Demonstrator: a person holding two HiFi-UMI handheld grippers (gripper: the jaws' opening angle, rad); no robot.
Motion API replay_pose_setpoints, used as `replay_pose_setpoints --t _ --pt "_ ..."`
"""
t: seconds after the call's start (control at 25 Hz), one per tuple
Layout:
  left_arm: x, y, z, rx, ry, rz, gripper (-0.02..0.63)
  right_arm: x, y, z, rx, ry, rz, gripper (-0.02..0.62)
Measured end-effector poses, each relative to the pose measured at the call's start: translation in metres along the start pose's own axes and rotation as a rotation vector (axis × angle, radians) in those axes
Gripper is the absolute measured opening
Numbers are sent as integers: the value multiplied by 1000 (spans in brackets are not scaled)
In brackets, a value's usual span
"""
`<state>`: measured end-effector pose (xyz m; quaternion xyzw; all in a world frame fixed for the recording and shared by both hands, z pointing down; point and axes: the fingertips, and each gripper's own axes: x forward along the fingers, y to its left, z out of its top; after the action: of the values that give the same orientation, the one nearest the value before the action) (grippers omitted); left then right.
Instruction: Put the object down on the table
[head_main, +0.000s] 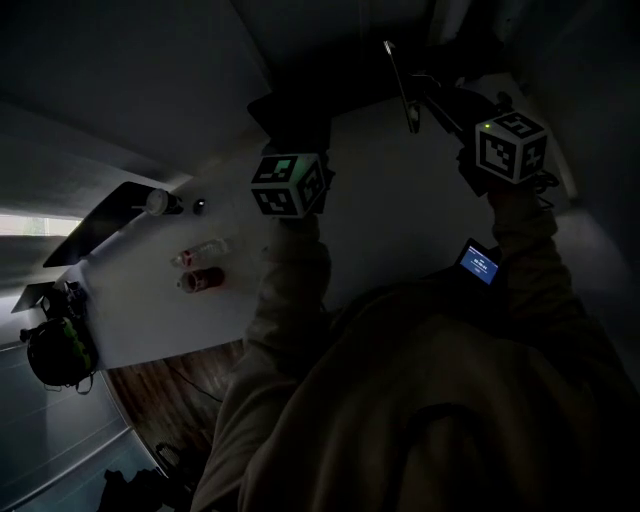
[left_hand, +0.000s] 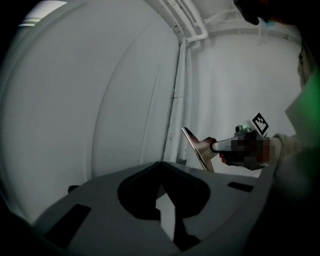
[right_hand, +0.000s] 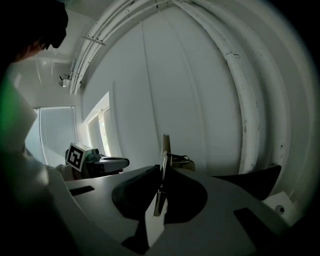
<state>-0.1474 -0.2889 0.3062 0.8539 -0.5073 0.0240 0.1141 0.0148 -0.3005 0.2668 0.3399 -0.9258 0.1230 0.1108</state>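
The right tool (right_hand: 161, 175) clamped a thin plate (right_hand: 164, 147). The left tool (left_hand: 160, 186) was closed, empty. A bottle (head_main: 203, 251) lay on the counter (head_main: 400, 220).

What's there, counted
Two grippers, left gripper (left_hand: 161, 187) and right gripper (right_hand: 161, 186); one flat board (left_hand: 196, 148); one table (head_main: 400, 215); one clear bottle (head_main: 205, 250); one red can (head_main: 203, 279).

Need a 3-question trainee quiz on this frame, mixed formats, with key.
1. Multiple choice: what is the right gripper shut on? A a cup; B a thin board; C nothing.
2. True or false: the board lies flat on the table.
3. Fill in: on the table, beside the clear bottle, lies a red ____.
Key: 1 B; 2 false, it is held up in the air; 3 can.
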Motion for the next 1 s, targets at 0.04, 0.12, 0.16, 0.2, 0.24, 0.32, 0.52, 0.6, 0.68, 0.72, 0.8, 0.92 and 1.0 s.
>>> replay_pose_setpoints --t 0.04,0.12,0.16,0.2,0.24,0.32,0.52,0.6,0.68,0.72,0.8,0.92,1.0 --pt "3 2 1 -3 -5 5 5 2 -2 2 -3 -1 5 38" --pt "7 4 7 -3 -15 14 5 6 -7 9 -2 -10 20 38" --pt "7 3 10 2 -19 19 5 7 -10 12 -4 -16 29 38" --pt "6 3 13 12 -22 26 5 8 -11 15 -7 -22 39 38" --pt "4 4 15 24 -24 35 5 10 -13 17 -12 -30 49 38" --pt "2 8 15 45 -26 53 5 12 -15 18 -17 -49 66 38" --pt "6 21 20 31 -37 76 5 21 -16 28 -32 -55 92 38" --pt "9 16 20 31 -27 71 5 21 -19 28 -32 -42 100 38" --pt "13 12 21 25 -19 60 5 22 -27 28 -19 -38 104 38" --pt "15 10 20 21 -16 55 5 22 -32 28 -14 -37 104 38" --pt "16 9 18 21 -10 54 5 23 -37 25 -10 -39 103 38" --pt "13 13 16 33 -5 70 5 26 -38 19 -8 -45 112 38" --pt "13 16 18 39 -4 82 5 30 -37 20 -11 -43 118 38"
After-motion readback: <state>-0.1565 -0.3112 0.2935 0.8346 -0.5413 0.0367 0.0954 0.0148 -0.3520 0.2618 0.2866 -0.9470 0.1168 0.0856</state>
